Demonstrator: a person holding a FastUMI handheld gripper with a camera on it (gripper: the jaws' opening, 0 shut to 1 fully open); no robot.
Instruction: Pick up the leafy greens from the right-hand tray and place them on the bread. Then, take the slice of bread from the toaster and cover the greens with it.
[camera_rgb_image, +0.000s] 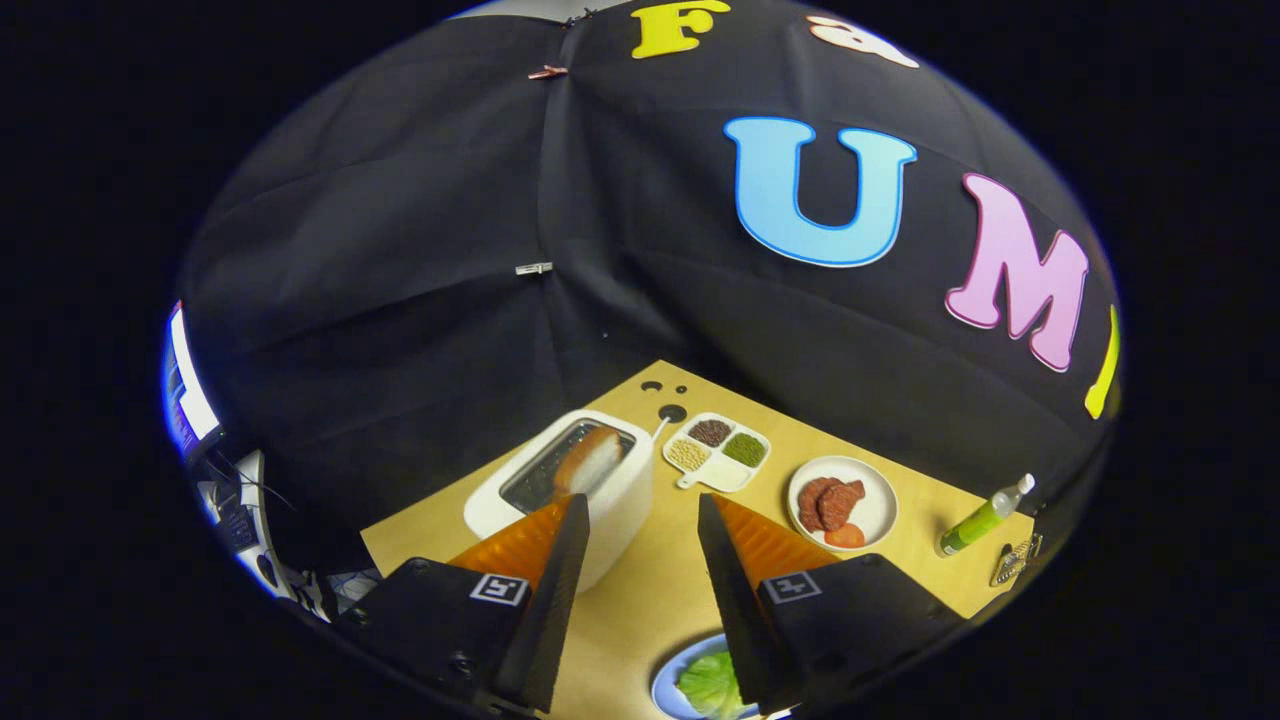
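Observation:
My gripper (640, 515) hangs open above the wooden table (650, 590), with nothing between its fingers. The leafy greens (712, 685) lie on a blue plate (668, 680) low between the fingers, partly hidden by the right finger (735, 590). A white toaster (565, 485) stands just beyond the left finger. A slice of bread (590, 462) sticks up out of its slot, tilted.
Beyond the right finger sit a white divided dish (717, 452) of beans and grains, a white plate (843, 503) with meat pieces and a red slice, and a green bottle (983, 518) with a metal clip (1015, 562) near it. A monitor (185, 385) glows off the table's left.

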